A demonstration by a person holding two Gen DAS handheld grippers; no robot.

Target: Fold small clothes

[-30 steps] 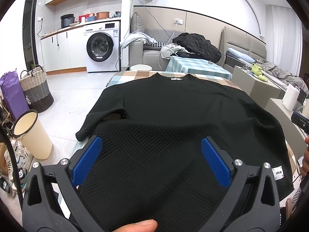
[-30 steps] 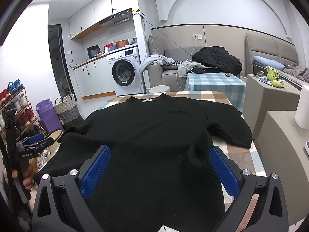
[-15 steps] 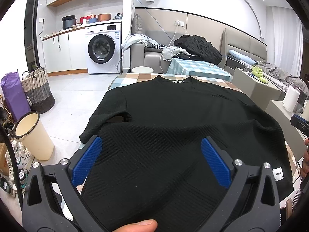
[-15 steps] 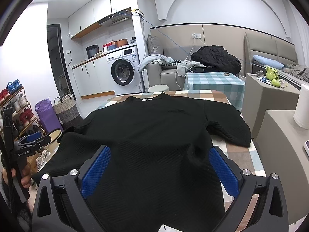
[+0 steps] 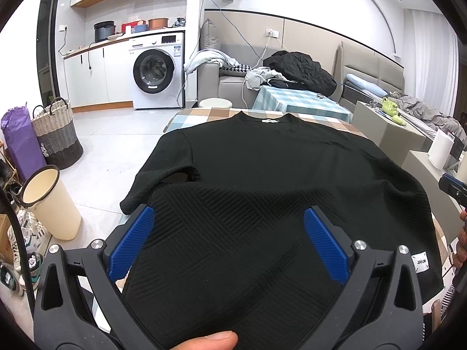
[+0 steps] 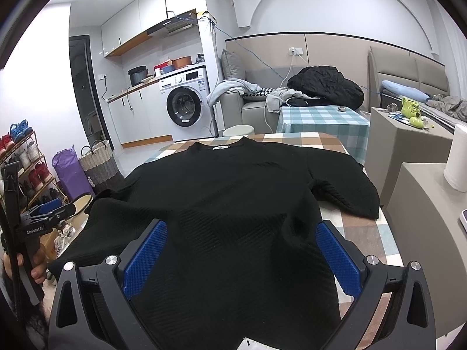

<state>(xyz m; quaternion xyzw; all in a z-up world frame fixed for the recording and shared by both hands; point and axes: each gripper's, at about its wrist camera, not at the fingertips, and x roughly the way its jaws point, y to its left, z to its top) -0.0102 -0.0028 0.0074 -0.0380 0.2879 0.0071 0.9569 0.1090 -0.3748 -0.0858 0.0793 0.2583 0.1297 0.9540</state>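
The black textured knit sweater [image 5: 262, 204] lies spread flat on the checked-cloth surface [image 6: 362, 230], collar far, no fold made yet; left tongs [image 5: 230, 245] and right tongs [image 6: 239, 259] gape wide above its near hem, holding nothing

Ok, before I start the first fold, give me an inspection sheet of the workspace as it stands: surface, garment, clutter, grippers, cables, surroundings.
Surface: checked tablecloth on the table, mostly covered by the garment.
Job's things: black textured top laid flat, collar at the far end, both short sleeves spread out, white label near the hem.
Clutter: nothing seen on the table besides the top.
Grippers: left gripper open, blue pads wide apart over the hem; right gripper open, likewise over the hem. Neither grips the cloth.
Cables: white cable hangs from the wall socket to the sofa, away from the table.
Surroundings: washing machine, cream bin, woven basket, paper roll.
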